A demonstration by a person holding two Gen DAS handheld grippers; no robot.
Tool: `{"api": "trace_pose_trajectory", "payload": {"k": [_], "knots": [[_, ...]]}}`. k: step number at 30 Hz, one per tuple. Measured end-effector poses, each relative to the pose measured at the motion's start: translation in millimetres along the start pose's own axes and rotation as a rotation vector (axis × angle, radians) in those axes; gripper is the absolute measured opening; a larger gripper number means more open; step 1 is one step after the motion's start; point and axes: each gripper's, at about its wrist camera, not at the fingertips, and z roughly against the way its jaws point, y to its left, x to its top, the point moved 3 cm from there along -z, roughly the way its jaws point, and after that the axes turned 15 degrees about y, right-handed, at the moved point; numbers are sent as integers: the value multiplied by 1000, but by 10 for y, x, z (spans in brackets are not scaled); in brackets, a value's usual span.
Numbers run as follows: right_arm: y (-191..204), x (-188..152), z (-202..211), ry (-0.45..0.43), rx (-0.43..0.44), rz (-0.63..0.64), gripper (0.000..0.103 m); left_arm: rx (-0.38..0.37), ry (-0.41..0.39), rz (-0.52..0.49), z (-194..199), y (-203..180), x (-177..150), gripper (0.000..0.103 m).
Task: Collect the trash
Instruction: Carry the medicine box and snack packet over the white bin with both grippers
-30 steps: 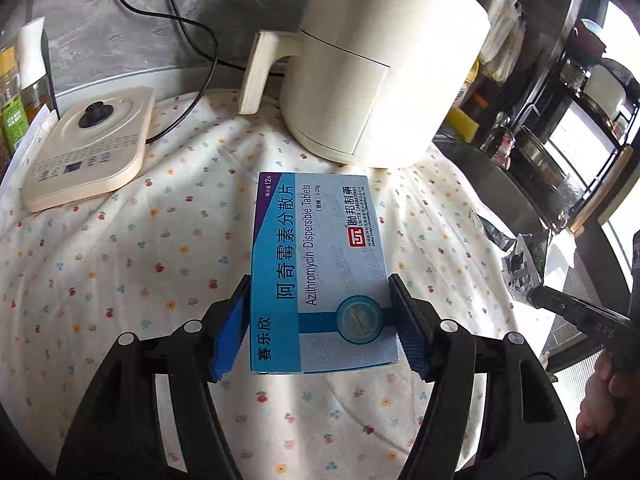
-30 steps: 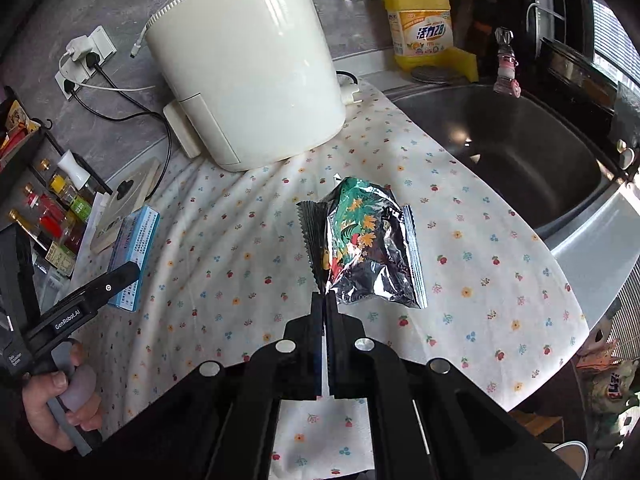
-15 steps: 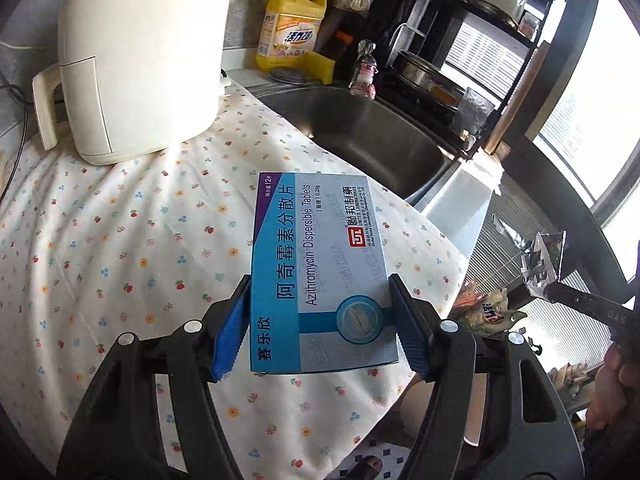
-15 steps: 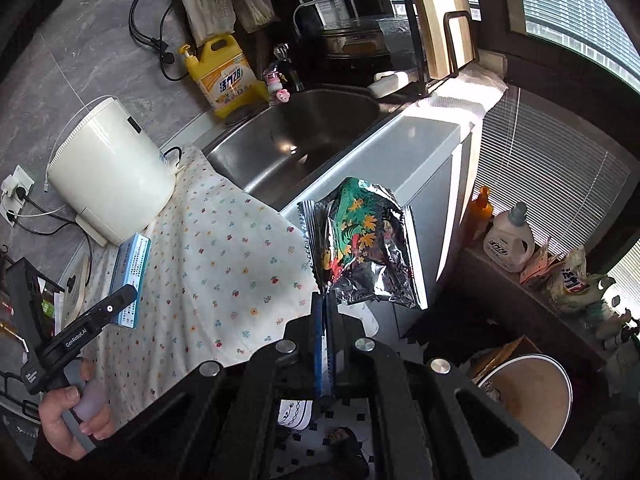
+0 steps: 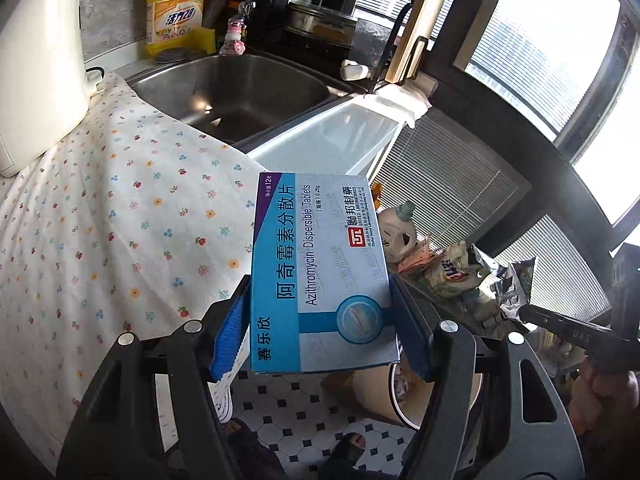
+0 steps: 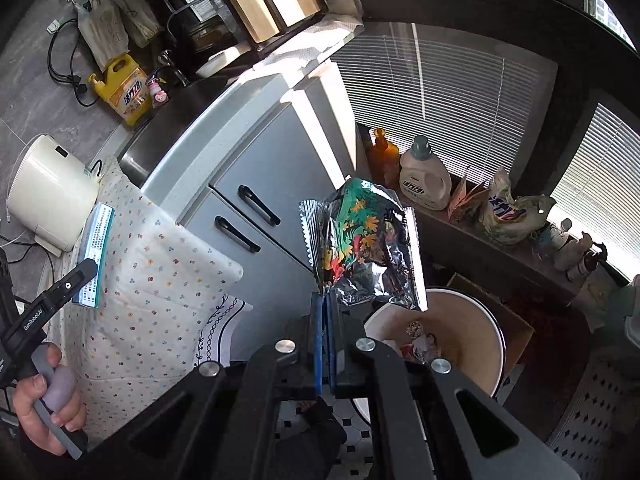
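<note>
My left gripper [image 5: 320, 320] is shut on a blue and white medicine box [image 5: 320, 264], its blue pads pressing both long sides. The box hangs past the edge of the flowered tablecloth [image 5: 100, 240], over the tiled floor. My right gripper [image 6: 326, 320] is shut on the corner of a crumpled foil snack wrapper [image 6: 360, 240] with a green and orange print. Below and right of the wrapper stands a round cream trash bin [image 6: 472, 328] holding some scraps. In the right wrist view the medicine box [image 6: 96, 256] shows at the left, held in the other gripper by a hand [image 6: 44, 412].
A steel sink [image 5: 240, 96] and a yellow detergent bottle [image 5: 176, 16] lie behind the cloth, with a white appliance [image 5: 36, 80] at the left. Grey cabinet doors [image 6: 256, 208] stand under the counter. Bottles and bags [image 6: 504, 208] line a low ledge by the window blinds.
Both grippers have swung right, off the table and out over the floor, each keeping its hold. The trash bin has come into sight under the wrapper.
</note>
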Motion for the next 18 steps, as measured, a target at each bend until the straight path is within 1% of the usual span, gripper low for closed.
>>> {"api": "trace_pose_trajectory", "payload": {"k": [5,8,12,18], "knots": [[-416,-163,-86,34,3,-32,4,10,39,-26,-152,-361,-113,66],[-622,-250,-155,58,3,-47,6,12,55,-45,-226,-571,-173,66],[-867,-372,-293,113,-2,-60,6,19,63,-62,-298,-843,-261,66],[-1156,-516,-590,187,2,-76,6,26,84,-67,-389,-1081,-439,66]]}}
